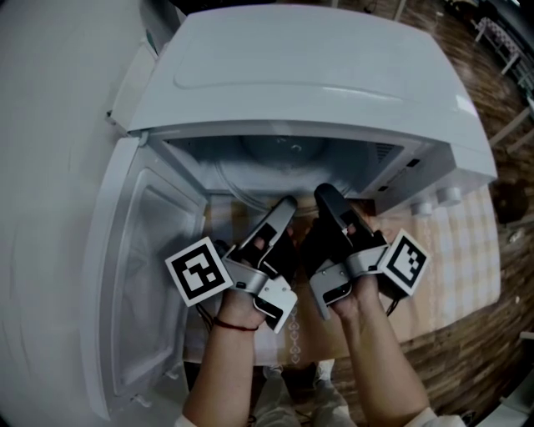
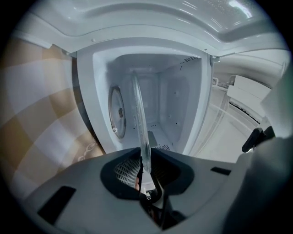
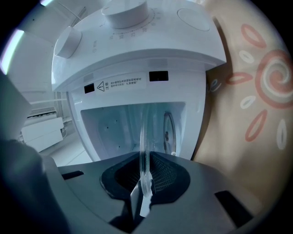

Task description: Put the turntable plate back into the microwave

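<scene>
Turntable plate point(image 2: 138, 114) lies flat, reaching from both hand-held grippers point(image 1: 288, 204) point(image 1: 324, 193) into microwave point(image 1: 309, 75).

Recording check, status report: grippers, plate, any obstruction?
Both clamped: left gripper and right gripper shut on turntable plate rim. Plate partway into open microwave, not yet seated. Its door swung wide, nothing blocking.

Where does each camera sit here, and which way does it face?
Head view: on the person's head, steeply down onto the open microwave; left gripper, right gripper, left forearm, right forearm show.
Left gripper view: on the left gripper, facing the cavity; its jaws clamp the glass turntable plate.
Right gripper view: on the right gripper, facing the cavity under a control knob; jaws clamp the plate.
Shared: gripper views see the plate edge-on.
</scene>
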`<state>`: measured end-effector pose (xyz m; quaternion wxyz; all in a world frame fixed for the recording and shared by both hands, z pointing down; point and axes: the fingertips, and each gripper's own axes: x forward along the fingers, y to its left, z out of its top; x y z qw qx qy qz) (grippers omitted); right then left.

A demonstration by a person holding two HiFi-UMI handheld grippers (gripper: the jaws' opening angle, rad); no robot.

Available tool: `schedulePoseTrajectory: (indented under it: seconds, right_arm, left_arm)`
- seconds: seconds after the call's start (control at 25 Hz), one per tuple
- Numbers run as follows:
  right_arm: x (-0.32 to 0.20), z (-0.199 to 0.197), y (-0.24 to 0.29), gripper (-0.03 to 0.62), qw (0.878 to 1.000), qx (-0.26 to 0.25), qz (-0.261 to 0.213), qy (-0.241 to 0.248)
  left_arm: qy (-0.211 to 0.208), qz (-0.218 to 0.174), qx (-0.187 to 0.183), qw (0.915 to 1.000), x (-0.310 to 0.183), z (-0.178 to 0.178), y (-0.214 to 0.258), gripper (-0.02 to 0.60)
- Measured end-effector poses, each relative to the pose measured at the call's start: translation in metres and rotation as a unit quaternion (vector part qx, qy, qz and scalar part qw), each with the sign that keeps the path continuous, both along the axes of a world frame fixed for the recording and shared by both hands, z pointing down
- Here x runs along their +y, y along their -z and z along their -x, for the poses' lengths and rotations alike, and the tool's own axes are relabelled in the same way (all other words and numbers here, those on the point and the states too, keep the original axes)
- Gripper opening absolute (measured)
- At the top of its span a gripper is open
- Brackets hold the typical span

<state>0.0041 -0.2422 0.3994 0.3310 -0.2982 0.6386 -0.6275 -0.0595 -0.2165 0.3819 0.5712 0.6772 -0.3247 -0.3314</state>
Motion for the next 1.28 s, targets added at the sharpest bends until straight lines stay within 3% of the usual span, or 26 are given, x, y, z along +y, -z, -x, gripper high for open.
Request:
schedulePoseTrajectory:
  seconds: [0.12, 0.28, 0.44, 0.56, 0.64, 1.04, 1.16, 1.28]
  right_arm:
    - [-0.008, 0.002, -0.002, 0.055, 1.0, 0.0, 0.002, -0.006]
    - [-0.02, 0.003, -0.005, 0.057, 1.0, 0.019, 0.007, -0.018]
    - [-0.028, 0.007, -0.011, 0.06, 0.999, 0.031, 0.022, -0.03]
    - [-0.032, 0.011, -0.016, 0.061, 0.998, 0.028, 0.034, -0.033]
    - [-0.036, 0.012, -0.017, 0.063, 0.998, 0.028, 0.037, -0.036]
    - [-0.05, 0.02, -0.017, 0.063, 0.998, 0.031, 0.046, -0.032]
    - [-0.05, 0.02, -0.019, 0.063, 0.997, 0.038, 0.061, -0.029]
    - [-0.049, 0.019, -0.021, 0.058, 0.995, 0.041, 0.078, -0.036]
  left_arm:
    - [-0.018, -0.006, -0.012, 0.9998, -0.003, 0.001, 0.001, 0.065]
    - [-0.029, -0.015, -0.079, 0.9963, 0.008, 0.006, -0.003, 0.074]
    - [-0.041, -0.06, -0.181, 0.9808, 0.028, 0.005, 0.002, 0.072]
    - [-0.061, -0.081, -0.228, 0.9684, 0.047, -0.003, 0.002, 0.072]
    - [-0.065, -0.083, -0.236, 0.966, 0.055, -0.005, 0.0, 0.04]
    - [-0.044, -0.084, -0.245, 0.9649, 0.053, 0.012, 0.002, 0.034]
    - [-0.042, -0.099, -0.285, 0.9524, 0.049, 0.014, 0.009, 0.034]
    - [-0.039, -0.124, -0.343, 0.9302, 0.046, 0.013, 0.017, 0.034]
